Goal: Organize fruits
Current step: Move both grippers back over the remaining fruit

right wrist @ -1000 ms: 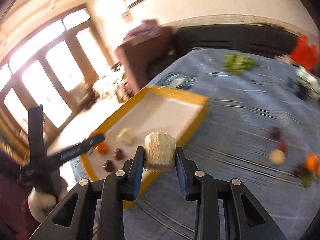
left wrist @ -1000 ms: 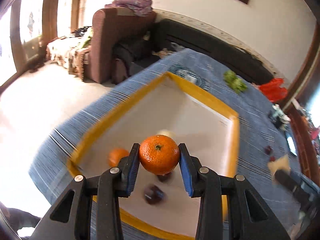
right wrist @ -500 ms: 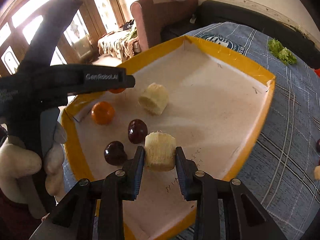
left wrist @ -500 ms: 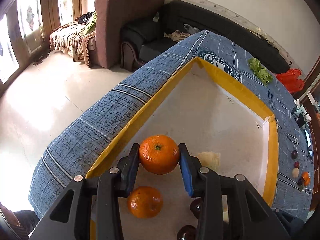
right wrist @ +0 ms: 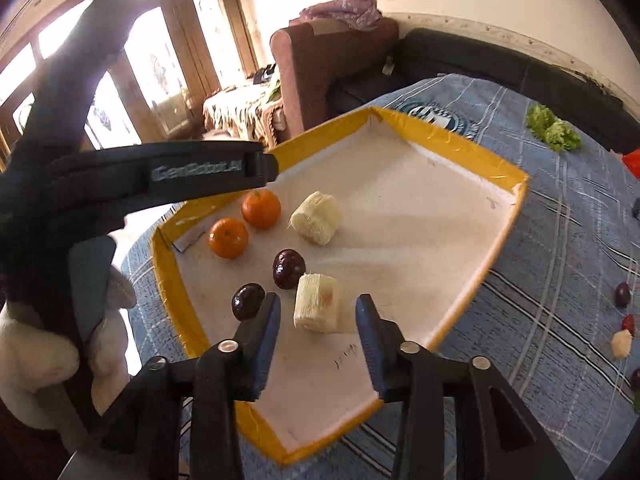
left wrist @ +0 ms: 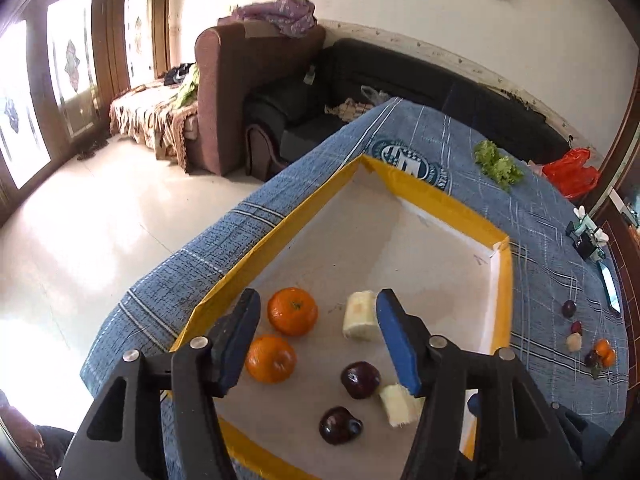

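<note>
Left claw [left wrist: 316,332] is hanging released over the near end of the yellow-rimmed tray [left wrist: 416,196], blue pads spread wide and gripping nothing. Just inside its left pad, two oranges are sitting on the tray floor: the nearer orange [left wrist: 271,359] at about 7 o'clock of the farther orange [left wrist: 292,311], the two almost touching. Moving right, a pale cut piece [left wrist: 361,315] is lying beside the right pad, at 3 o'clock of the farther orange. Below it, a dark plum [left wrist: 360,379] is resting against a second pale piece [left wrist: 399,399], with another dark plum [left wrist: 340,425] at 7 o'clock of the first.

Over to the right wrist view: the right claw [right wrist: 318,322] is also standing open, jaws wide apart, the second pale piece sitting on the tray between them, touching neither pad. The left claw's black frame is reaching in from 9 o'clock.

Further right on the blue-clothed counter [left wrist: 552,248], well apart from the tray, a small cluster of leftover fruit [left wrist: 588,344] is waiting at 3 o'clock, and a green leafy bunch [left wrist: 498,166] is lying at 1 o'clock.
</note>
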The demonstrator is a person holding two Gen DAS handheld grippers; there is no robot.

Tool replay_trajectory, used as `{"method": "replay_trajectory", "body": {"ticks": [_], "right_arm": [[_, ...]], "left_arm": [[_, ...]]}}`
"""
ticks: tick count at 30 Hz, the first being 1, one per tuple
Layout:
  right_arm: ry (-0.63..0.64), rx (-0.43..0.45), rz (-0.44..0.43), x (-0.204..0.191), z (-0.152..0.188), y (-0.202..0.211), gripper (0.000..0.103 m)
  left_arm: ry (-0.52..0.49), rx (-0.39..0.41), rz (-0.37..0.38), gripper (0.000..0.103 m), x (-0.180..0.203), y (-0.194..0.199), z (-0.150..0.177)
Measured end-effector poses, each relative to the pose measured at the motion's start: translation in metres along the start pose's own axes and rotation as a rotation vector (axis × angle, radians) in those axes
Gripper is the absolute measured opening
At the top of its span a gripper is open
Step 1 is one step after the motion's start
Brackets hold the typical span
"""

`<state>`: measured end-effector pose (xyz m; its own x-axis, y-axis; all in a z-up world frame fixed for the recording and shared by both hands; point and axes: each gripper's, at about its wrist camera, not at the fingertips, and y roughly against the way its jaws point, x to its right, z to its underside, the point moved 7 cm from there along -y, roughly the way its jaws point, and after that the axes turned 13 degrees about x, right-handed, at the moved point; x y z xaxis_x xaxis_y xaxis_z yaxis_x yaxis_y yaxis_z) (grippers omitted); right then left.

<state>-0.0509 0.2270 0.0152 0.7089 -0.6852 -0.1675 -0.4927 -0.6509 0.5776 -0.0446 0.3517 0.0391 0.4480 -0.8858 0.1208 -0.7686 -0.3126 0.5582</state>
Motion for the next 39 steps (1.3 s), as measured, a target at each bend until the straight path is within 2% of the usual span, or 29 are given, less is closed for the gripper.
{"method": "replay_trajectory", "body": {"ticks": [7,19,21,23,25,26,27,28,32,36,39], "right_arm": [[-0.073,0.045,0.051,0.032,0.007,0.036,0.048],[-0.229,0.055,0.145,0.100,0.042,0.080,0.049],[-0.243,0.052,0.147,0.105,0.036,0.079,0.049],[-0.249,0.081,0.113,0.099,0.019,0.081,0.049],[-0.236,0.112,0.079,0.092,0.010,0.086,0.055],[-0.221,0.123,0.071,0.089,0.010,0.088,0.063],[-0.209,0.126,0.072,0.089,0.013,0.089,0.067],[-0.206,0.118,0.076,0.091,0.018,0.088,0.067],[-0.271,0.080,0.152,0.137,0.049,0.094,0.067],[-0.376,0.096,0.306,0.221,0.072,0.131,0.066],[-0.443,0.114,0.428,0.280,0.083,0.164,0.066]], "left_arm": [[-0.075,0.059,-0.021,0.066,0.031,0.038,0.004],[-0.184,0.037,0.060,0.068,0.094,0.055,0.028],[-0.169,0.048,0.043,0.068,0.089,0.058,0.021],[-0.115,0.065,0.025,0.069,0.075,0.062,0.012],[-0.089,0.064,0.016,0.074,0.067,0.064,0.009],[-0.088,0.056,0.022,0.074,0.067,0.063,0.009],[-0.086,0.048,0.035,0.074,0.068,0.063,0.011],[-0.084,0.041,0.050,0.074,0.071,0.063,0.013],[-0.112,0.011,0.123,0.074,0.099,0.057,0.026],[-0.164,-0.033,0.223,0.074,0.139,0.050,0.045],[-0.180,-0.096,0.315,0.074,0.173,0.042,0.061]]}}
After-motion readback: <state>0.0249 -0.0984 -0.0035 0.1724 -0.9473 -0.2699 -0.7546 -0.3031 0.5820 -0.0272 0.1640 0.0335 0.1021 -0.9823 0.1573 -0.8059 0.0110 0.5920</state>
